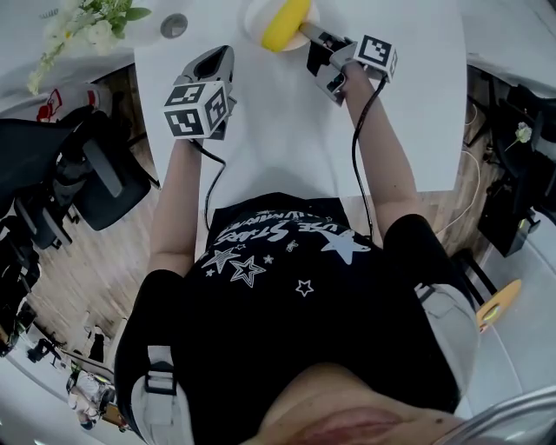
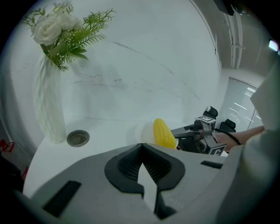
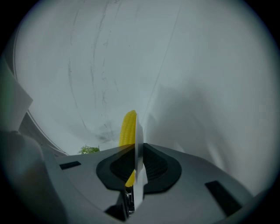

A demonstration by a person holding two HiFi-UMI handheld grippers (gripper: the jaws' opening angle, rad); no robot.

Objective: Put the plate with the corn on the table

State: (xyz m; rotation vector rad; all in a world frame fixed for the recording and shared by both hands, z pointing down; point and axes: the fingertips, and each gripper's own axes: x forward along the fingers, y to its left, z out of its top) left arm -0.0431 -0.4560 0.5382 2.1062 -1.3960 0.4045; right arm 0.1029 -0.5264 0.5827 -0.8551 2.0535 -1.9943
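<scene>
Grey left gripper [image 1: 215,59] over the white counter [image 1: 287,139], jaws together, empty. Beyond it, the right gripper [image 1: 311,36] has its jaws clamped on the rim of the pale plate [image 1: 252,19]. The blunt yellow corn [image 1: 285,24] lies on it at the counter's far end, long axis near-left to far-right.

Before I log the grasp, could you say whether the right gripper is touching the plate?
Touching. The right gripper view shows the right gripper clamped on the plate, its rim edge-on between the jaws.
</scene>
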